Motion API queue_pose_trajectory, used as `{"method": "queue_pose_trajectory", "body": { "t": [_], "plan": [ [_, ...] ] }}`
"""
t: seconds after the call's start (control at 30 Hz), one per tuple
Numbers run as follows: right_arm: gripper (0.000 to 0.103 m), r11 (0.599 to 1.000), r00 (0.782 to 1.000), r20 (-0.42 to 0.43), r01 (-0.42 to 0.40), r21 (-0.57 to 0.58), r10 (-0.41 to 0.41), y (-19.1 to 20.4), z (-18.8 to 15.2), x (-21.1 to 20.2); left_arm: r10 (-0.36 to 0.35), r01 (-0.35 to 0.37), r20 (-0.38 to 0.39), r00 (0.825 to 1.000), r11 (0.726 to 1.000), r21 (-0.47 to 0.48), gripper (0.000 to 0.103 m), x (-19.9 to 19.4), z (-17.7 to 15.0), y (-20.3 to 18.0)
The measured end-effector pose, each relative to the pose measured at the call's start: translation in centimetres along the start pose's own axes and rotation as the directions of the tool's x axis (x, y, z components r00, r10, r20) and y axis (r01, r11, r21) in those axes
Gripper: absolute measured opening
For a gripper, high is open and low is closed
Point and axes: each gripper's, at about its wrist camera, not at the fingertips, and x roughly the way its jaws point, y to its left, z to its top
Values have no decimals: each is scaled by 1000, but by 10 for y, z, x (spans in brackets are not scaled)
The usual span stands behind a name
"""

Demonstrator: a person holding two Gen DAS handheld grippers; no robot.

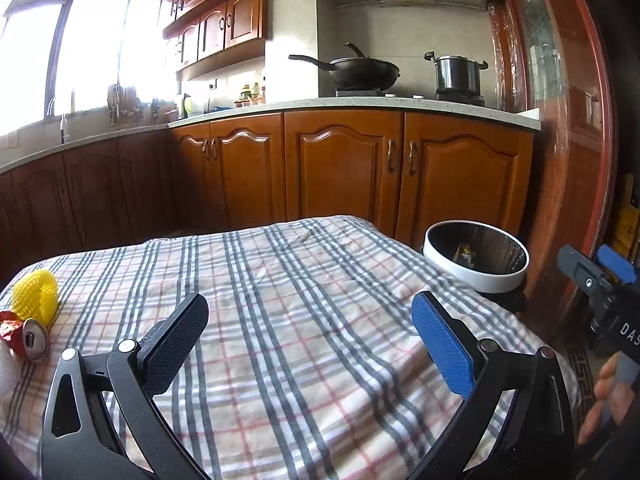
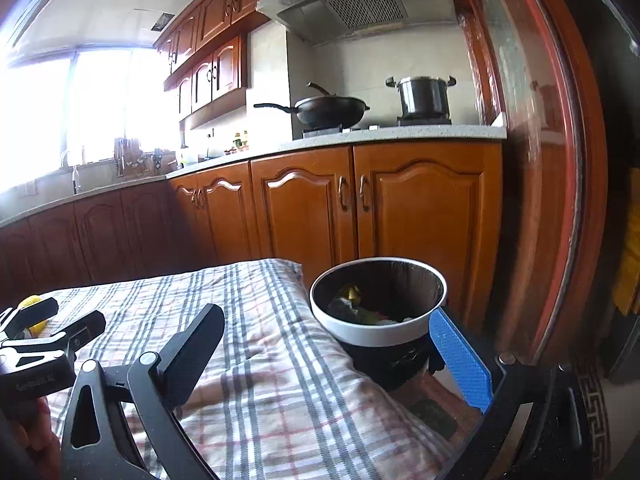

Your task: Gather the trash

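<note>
A yellow foam net [image 1: 35, 293] and a crushed red can [image 1: 28, 341] lie at the left edge of the checked tablecloth [image 1: 280, 320]. A white-rimmed bin [image 1: 476, 258] with a dark liner stands just off the table's right side; in the right wrist view the bin [image 2: 378, 300] holds some trash. My left gripper [image 1: 310, 318] is open and empty above the cloth, right of the can. My right gripper [image 2: 328, 338] is open and empty, its blue finger beside the bin. The foam net [image 2: 34, 312] is partly hidden behind the left gripper.
Wooden kitchen cabinets [image 1: 340, 168] stand behind the table, with a wok [image 1: 360, 70] and a steel pot [image 1: 458, 74] on the stove. A red-brown door frame [image 1: 568, 140] rises at the right. A patterned rug [image 2: 592, 412] lies on the floor by it.
</note>
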Motion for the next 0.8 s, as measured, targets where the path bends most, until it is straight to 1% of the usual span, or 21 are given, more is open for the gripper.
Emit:
{"method": "queue_pose_trajectory", "body": {
  "t": [0.23, 0.8],
  "plan": [
    [103, 1000, 1000, 11, 11, -11, -11, 1, -1, -1, -2, 2, -1, 1000, 1000, 0, 103, -3, -4, 4],
    [103, 1000, 1000, 20, 1, 4, -1, -3, 0, -5, -11, 10, 12, 1000, 1000, 18, 103, -7, -4, -3]
  ]
}}
